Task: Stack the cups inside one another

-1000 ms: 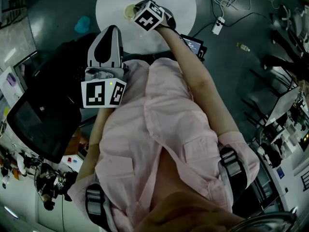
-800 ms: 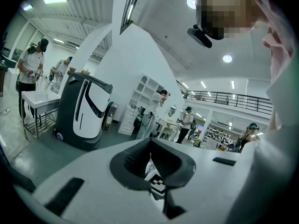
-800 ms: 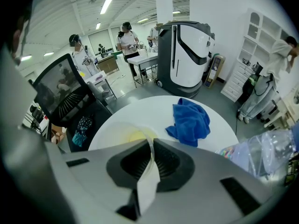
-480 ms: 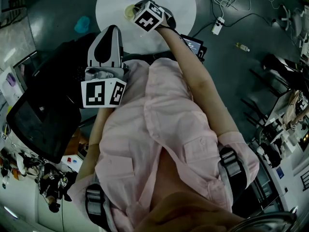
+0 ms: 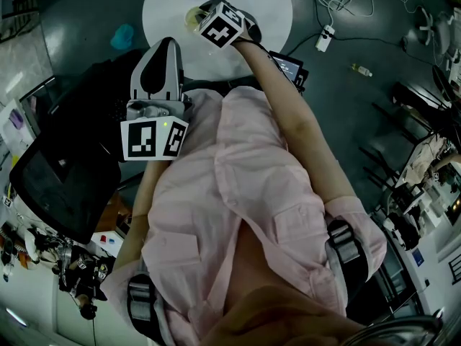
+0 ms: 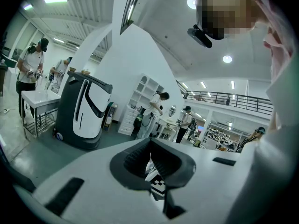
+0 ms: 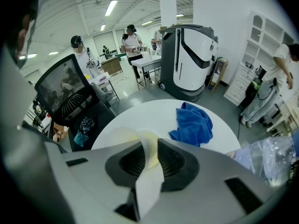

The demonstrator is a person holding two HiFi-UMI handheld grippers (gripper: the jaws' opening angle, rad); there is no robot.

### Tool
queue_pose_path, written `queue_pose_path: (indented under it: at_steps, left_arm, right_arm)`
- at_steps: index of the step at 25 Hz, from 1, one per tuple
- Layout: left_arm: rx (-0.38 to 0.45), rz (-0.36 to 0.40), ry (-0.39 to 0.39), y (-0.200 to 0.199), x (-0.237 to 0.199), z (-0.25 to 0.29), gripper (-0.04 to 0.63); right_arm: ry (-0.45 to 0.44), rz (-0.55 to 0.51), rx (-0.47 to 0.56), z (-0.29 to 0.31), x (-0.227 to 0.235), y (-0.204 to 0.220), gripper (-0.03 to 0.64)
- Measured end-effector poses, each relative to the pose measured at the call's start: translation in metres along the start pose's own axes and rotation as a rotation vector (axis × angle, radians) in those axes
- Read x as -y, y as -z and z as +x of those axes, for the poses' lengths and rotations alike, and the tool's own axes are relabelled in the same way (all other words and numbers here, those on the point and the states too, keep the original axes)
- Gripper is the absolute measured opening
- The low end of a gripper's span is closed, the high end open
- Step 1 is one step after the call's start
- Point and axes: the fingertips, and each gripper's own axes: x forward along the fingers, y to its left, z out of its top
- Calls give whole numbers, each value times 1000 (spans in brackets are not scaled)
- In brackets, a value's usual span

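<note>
Right tongs (image 7: 149,146): clenched on the wall of a pale yellow cup (image 7: 133,135). One jaw stands inside the rim and the other outside, so the thin wall runs up between the ribbed pads. Left tongs (image 6: 149,160): jaws together, nothing between them, held back close to my chest and nearly level, taking no part. The cup is at the near-left edge of the round white table (image 7: 140,113). I cannot tell whether its base rests on the top or hangs just clear of it. Beyond it, toward the far edge, lies a crumpled blue cloth (image 7: 192,124), and at the right edge sits some clear plastic wrapping (image 7: 268,155). A black office chair (image 7: 70,94) stands off the table's left side. Step in hand, as I judge it: the pick-up of one cup, with the grip made and the nesting not yet done. No second cup is plain in any view. The next move therefore calls for finding the mate, carrying this cup over it mouth up, lining up the rims and lowering it straight in. The pinch should stay light so the soft wall does not buckle.
</note>
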Motion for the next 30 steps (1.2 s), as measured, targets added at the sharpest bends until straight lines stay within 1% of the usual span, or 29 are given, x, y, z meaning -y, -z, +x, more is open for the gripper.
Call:
queue_pose_path:
  at_steps: [3,4,5,6,13,18,24,30]
  left_arm:
    - [0,1,0,-1,1,0,18]
    - [-1,1,0,-1,1,0,18]
    - [-1,1,0,-1,0,0,18]
    - [0,1,0,-1,0,0,18]
    - [0,2,1,0,-1,-1,18]
    - [1,0,0,-1,0,-2,18]
    - [-3,0,0,3,-1,-1,18]
    - [-2,-1,-1,4,-1,-2,18]
  right_arm:
    - [-3,12,6,-2,1,-1,40]
    - [-2,14,7,-2,2,-1,50]
    - [0,17,8,-2,2,-1,85]
    - [1,22,10,-1,3,-2,97]
    - [11,33,23,-2,4,-5,98]
    - [14,32,21,-2,3,-3,117]
    - [25,64,49,-4,5,-6,124]
    - [27,70,65,-6,4,-10,126]
